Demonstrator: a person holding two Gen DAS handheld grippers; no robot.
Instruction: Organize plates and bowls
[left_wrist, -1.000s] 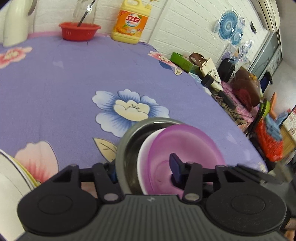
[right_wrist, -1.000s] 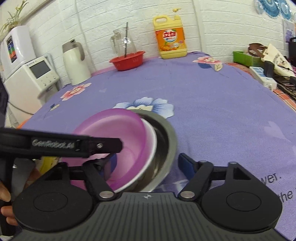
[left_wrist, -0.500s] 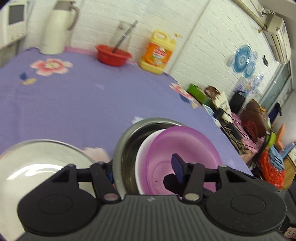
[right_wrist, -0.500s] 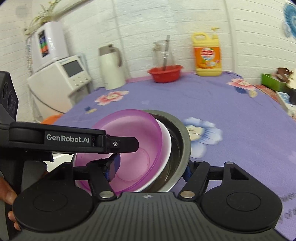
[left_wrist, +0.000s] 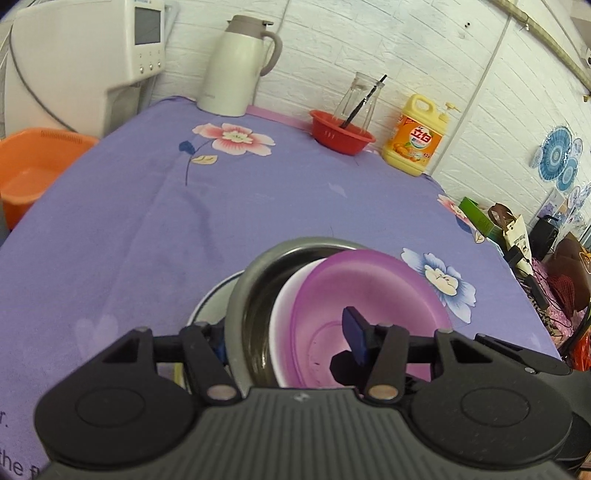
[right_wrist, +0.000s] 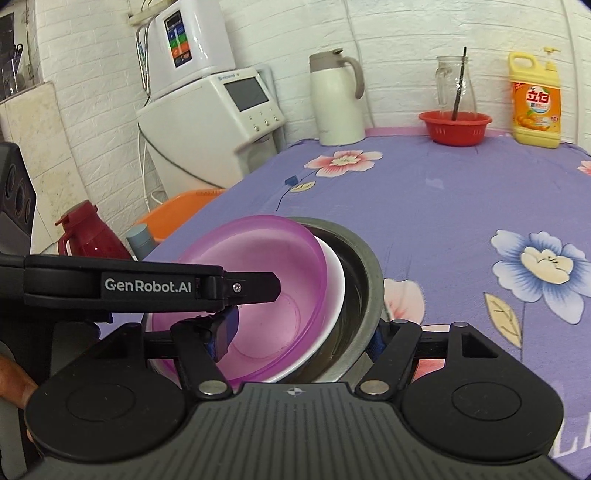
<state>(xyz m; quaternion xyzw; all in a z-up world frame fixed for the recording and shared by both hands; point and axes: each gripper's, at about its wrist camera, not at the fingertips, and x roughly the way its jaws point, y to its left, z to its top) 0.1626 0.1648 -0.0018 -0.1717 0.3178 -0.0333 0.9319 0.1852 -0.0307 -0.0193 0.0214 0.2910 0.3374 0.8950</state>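
Starting at the left, the left gripper (left_wrist: 286, 338) is straddling the near wall of the nested bowls: one finger is sitting outside the steel bowl (left_wrist: 245, 295), the other is reaching inside the purple bowl (left_wrist: 354, 280), so the jaws are pinching all three rims at once. A white bowl (left_wrist: 282, 306) is sandwiched between steel and purple. Just beyond the outer finger, and partly under the steel bowl, a pale rim is showing that I take to be a plate (left_wrist: 207, 299), though little of it is visible.

Moving right, the right gripper (right_wrist: 301, 334) is clamping the opposite side of the same stack in the same way, its inner finger inside the purple bowl (right_wrist: 255, 258) and its outer one against the steel bowl (right_wrist: 365, 266), with the white bowl (right_wrist: 334, 273) between. The left tool is crossing this view just ahead of the right tool's inner finger. The stack is sitting tilted between the two tools, directly ahead of both cameras, over the purple flowered tablecloth (right_wrist: 443, 192).

Judging by this, the bowl sorting is looking done: three bowls are already nested by size. What seems to be remaining is setting the stack down, probably on or beside the plate, and letting go. Whether other dishes are waiting elsewhere cannot be told.
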